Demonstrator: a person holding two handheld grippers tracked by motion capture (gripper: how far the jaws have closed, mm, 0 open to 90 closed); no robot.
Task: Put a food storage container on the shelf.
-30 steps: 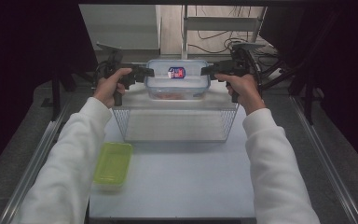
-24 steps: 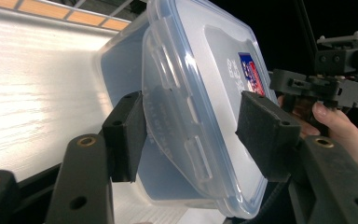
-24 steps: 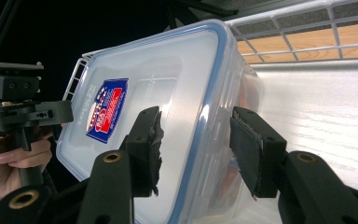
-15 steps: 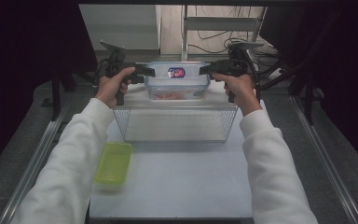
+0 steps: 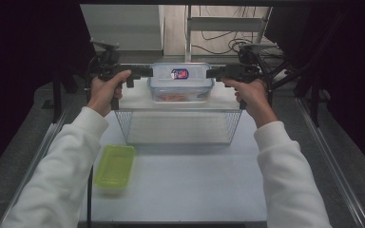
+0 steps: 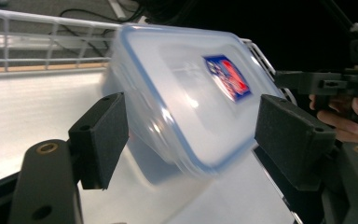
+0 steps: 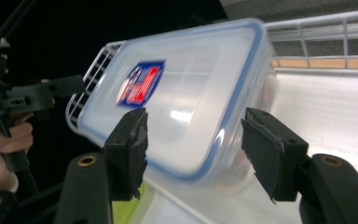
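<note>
The clear lidded box (image 5: 181, 81) sits at 12 o'clock on the table (image 5: 180, 190), at the far end of the wire basket (image 5: 178, 126). Whether its base rests on the basket floor or hangs above it cannot be told. Its lid has a blue rim and carries a red and blue sticker (image 5: 179, 73); something reddish shows through the front wall.

The left gripper (image 5: 147, 72) meets the box at its 9 o'clock end, the right gripper (image 5: 210, 73) at its 3 o'clock end. Each is held in a hand with a white sleeve.

In the left gripper view the box (image 6: 186, 95) lies tilted between the two black jaws. The jaws stand wide, and no pad is seen pressing the plastic. The box is blurred there. The right gripper view gives the same reading: the box (image 7: 182, 93) sits between spread jaws, with a gap visible at the right pad. Both pairs of jaws are released around the box ends, not clamped.

A green tray (image 5: 115, 166) lies on the table at 7 o'clock, well apart from the basket.
</note>
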